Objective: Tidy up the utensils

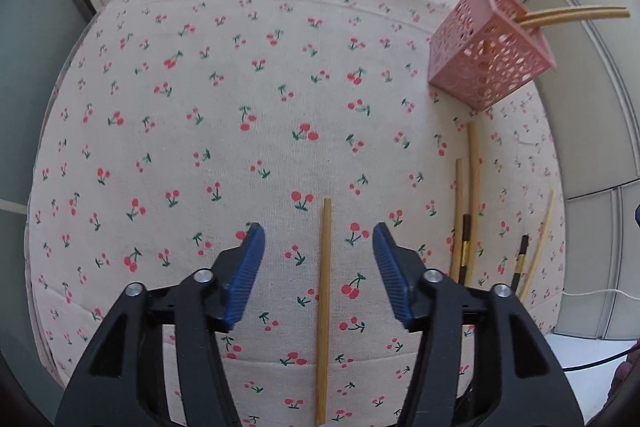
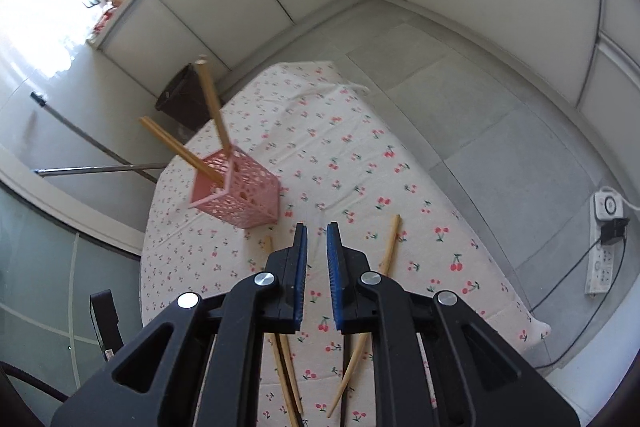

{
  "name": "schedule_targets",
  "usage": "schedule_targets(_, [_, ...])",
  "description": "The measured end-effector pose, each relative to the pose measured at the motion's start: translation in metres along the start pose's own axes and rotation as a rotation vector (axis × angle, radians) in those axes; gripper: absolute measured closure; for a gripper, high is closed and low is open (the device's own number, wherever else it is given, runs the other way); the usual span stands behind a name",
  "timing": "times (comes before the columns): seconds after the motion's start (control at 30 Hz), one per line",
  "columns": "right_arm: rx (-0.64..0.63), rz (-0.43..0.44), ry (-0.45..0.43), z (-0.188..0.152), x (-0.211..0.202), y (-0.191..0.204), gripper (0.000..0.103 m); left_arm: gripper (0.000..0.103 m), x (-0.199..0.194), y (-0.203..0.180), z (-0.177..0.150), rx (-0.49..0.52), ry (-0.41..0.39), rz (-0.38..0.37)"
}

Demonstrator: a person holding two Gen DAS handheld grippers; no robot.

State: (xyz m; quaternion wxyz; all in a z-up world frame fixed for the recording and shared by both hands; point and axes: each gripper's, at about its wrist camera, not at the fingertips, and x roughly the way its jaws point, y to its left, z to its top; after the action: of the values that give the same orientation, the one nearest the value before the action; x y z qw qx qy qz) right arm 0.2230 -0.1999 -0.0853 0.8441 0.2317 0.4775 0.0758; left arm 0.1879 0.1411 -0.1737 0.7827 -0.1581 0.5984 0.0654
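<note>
A pink perforated holder [image 1: 480, 59] [image 2: 236, 199] stands near the table's edge, with three wooden chopsticks [image 1: 576, 13] [image 2: 212, 99] leaning out of it. One loose chopstick [image 1: 323, 307] lies flat on the cherry-print cloth between the fingers of my left gripper [image 1: 318, 227], which is open wide, its pads clear of the stick. More chopsticks [image 1: 466, 207] lie to its right, some with dark ends [image 1: 522, 255]. My right gripper [image 2: 317, 227] hangs above the cloth, its jaws a narrow gap apart with nothing between them. Loose chopsticks [image 2: 390, 247] [image 2: 286, 367] lie under it.
The cherry-print cloth [image 1: 200, 107] [image 2: 340, 147] covers a rounded table. A dark bin [image 2: 184, 99] stands beyond its far end beside a metal pole [image 2: 100, 169]. A power strip [image 2: 604, 251] with a cable lies on the grey floor to the right.
</note>
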Motion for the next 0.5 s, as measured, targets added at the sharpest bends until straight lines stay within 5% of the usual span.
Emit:
schedule_targets(0.07, [0.02,-0.04,0.032,0.0,0.009,-0.007,0.076,0.047,0.011,-0.003,-0.003,0.005,0.034,0.022])
schedule_targets(0.13, [0.022,-0.097,0.043,-0.002,0.017,-0.012,0.052,0.047,0.023,-0.008,-0.007,0.017,0.062,0.053])
schedule_targets(0.2, [0.021,-0.144,0.071,-0.002,0.029,-0.016,0.043,0.046,0.025,-0.016,-0.012,0.063,0.027,0.112])
schedule_targets(0.33, [0.066,-0.215,0.128,-0.004,0.053,-0.035,0.031,0.048,0.029,-0.026,-0.018,0.113,-0.009,0.17])
schedule_targets(0.5, [0.142,-0.29,0.166,-0.005,0.078,-0.065,0.029,0.076,0.028,-0.035,-0.02,0.152,-0.021,0.169])
